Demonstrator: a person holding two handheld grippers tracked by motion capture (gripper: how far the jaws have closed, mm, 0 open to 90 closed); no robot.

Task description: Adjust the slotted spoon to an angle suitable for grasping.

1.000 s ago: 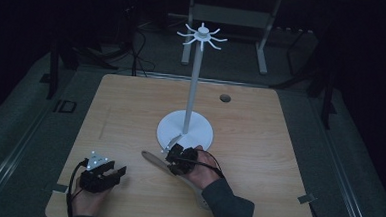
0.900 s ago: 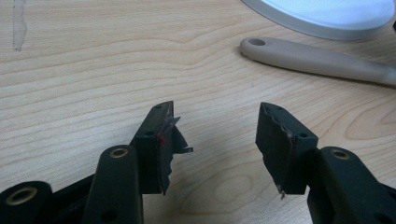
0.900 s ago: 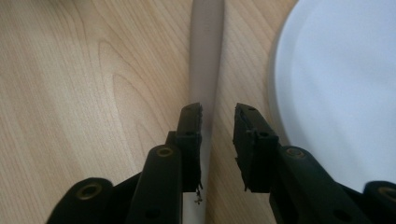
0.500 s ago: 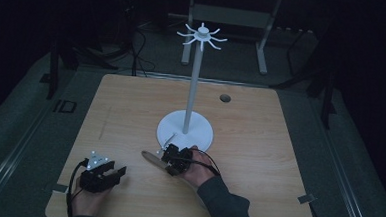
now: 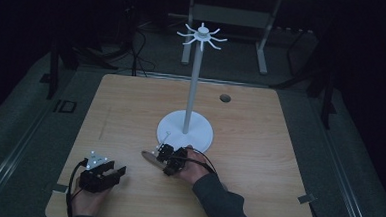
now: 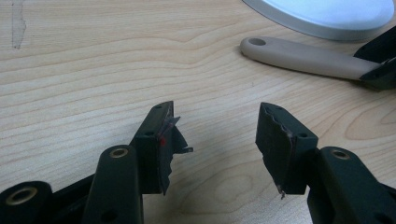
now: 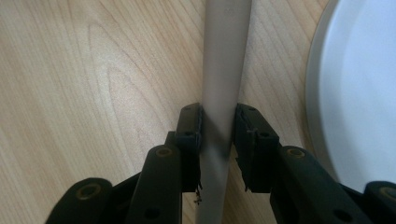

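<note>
A utensil with a beige handle (image 5: 149,156) lies flat on the wooden table, just in front of the white stand's round base (image 5: 198,137). My right gripper (image 5: 161,154) is shut on that handle (image 7: 225,56), one pad pressing each side. The handle's end with a hole (image 6: 256,42) points away from the stand. The utensil's head is hidden under the hand. My left gripper (image 5: 114,173) rests at the table's front left. It is open with nothing between its jaws (image 6: 215,122). The right gripper (image 6: 380,63) is visible from there at the handle's far end.
The stand's thin pole (image 5: 194,83) rises from the base to a ring of several curved hooks (image 5: 203,36). Its base (image 7: 359,93) is close beside the right gripper. A small dark hole (image 5: 225,97) marks the table's far side. Dark floor and cables surround the table.
My right gripper has slid a little to the left along the handle. The left gripper and the stand have stayed still.
</note>
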